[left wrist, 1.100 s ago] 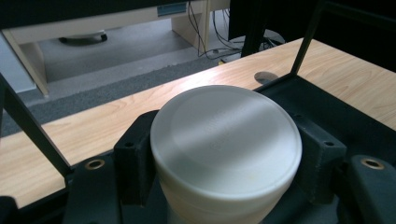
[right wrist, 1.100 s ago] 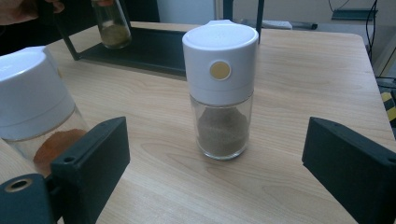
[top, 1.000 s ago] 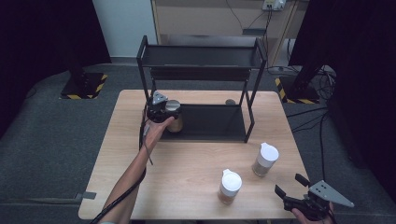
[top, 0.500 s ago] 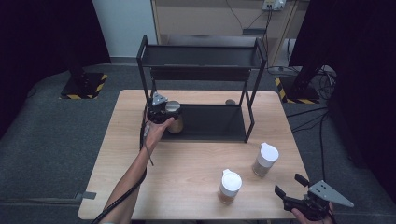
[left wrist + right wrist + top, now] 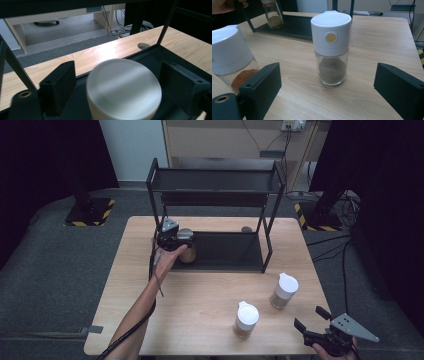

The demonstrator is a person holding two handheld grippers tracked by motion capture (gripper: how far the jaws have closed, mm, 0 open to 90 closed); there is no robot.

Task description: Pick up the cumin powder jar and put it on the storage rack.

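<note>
Left gripper view: hand-held gripper (image 5: pixel 120 82) just released jar (image 5: pixel 123 90).

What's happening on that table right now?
Left gripper has just been opening, its fingers off the jar on the lower shelf. Right gripper open, idle near two jars. Nothing in the way.
</note>
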